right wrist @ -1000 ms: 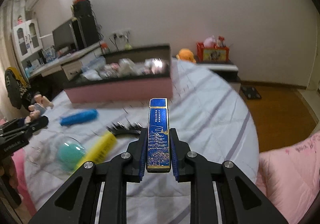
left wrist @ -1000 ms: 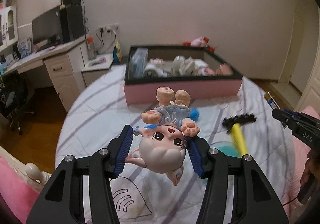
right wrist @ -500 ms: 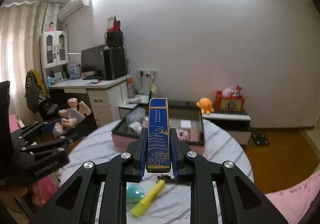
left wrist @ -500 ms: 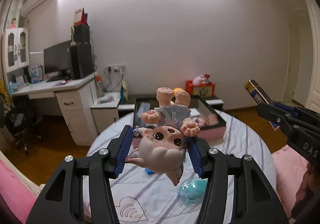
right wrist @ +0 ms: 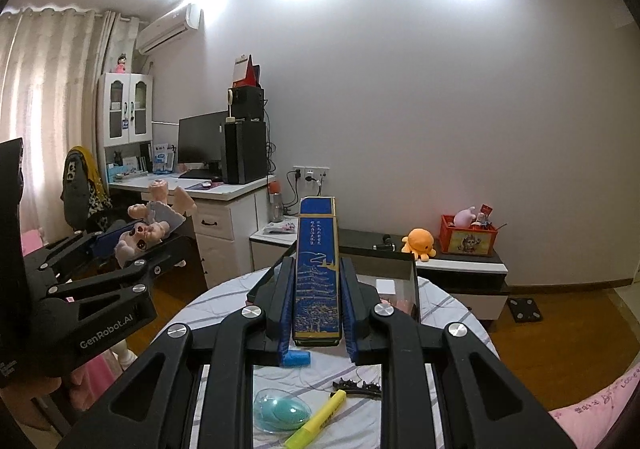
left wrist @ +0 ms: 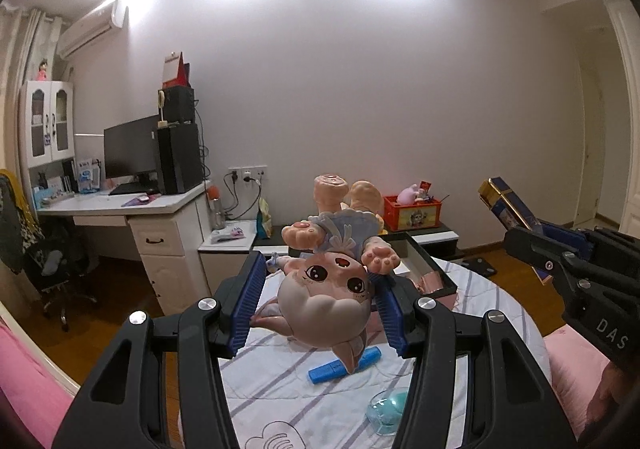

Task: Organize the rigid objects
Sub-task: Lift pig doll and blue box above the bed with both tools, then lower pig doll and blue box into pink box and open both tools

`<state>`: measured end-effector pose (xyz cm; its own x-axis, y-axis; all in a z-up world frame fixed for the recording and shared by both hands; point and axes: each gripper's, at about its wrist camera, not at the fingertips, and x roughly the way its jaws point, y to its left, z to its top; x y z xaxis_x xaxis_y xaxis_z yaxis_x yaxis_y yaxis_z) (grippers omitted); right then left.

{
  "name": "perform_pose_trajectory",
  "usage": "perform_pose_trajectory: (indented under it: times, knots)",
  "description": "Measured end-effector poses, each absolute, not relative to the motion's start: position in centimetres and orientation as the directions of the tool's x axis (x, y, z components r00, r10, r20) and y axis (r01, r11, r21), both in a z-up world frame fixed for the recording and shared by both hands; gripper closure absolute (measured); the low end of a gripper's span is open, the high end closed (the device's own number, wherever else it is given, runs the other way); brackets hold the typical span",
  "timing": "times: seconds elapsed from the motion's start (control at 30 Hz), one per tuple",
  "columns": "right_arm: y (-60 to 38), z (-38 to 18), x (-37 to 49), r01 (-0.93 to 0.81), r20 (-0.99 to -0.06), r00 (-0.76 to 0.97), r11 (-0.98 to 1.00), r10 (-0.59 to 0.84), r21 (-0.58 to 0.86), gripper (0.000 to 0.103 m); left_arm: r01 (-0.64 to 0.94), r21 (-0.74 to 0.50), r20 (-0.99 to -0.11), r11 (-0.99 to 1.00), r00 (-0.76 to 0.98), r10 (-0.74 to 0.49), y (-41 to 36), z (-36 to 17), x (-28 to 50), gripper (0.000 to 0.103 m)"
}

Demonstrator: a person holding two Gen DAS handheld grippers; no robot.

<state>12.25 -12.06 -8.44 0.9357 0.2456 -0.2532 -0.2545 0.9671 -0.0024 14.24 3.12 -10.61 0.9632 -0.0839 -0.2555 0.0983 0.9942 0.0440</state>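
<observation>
While "GenRobot.AI" marks left claw (right wrist: 132, 245) — "DAS" right claw (left wrist: 520, 233).

wrist views facing desk (left wrist: 120, 205) (shared), raised

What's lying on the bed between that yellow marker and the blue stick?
In the right wrist view, a teal egg in a clear shell lies between the yellow marker and the blue stick, left of a direct line.

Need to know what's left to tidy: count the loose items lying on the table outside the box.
4: a blue tube under the right gripper, a teal egg capsule, a yellow highlighter, a black hair clip. The grippers may hide others.
</observation>
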Motion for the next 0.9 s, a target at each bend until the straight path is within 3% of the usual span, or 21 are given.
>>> perform_pose_trajectory:
  times: [0.43,0.6,0.9]
  knots:
    - [-12.5,-8.9,15.3,-0.242,-0.282,0.931,0.97,0.232,-0.001,0.082,0.141,0.061,-0.298,0.988,0.947,-0.116,1.8,-11.1,17.9,0.049]
    - [-13.5,-10.0,19.7,-0.223,-0.335,0.918,0.975,0.211,0.004,0.082,0.191,0.04,-0.384,0.981,0.909,-0.161,1.2,-12.6,23.8,0.049]
    - [-15.8,-15.3,31.0,-0.207,-0.523,0.83,0.978,0.195,0.036,0.082,0.24,0.023,-0.578,0.97,0.795,-0.183,-0.8,-18.2,36.4,0.052]
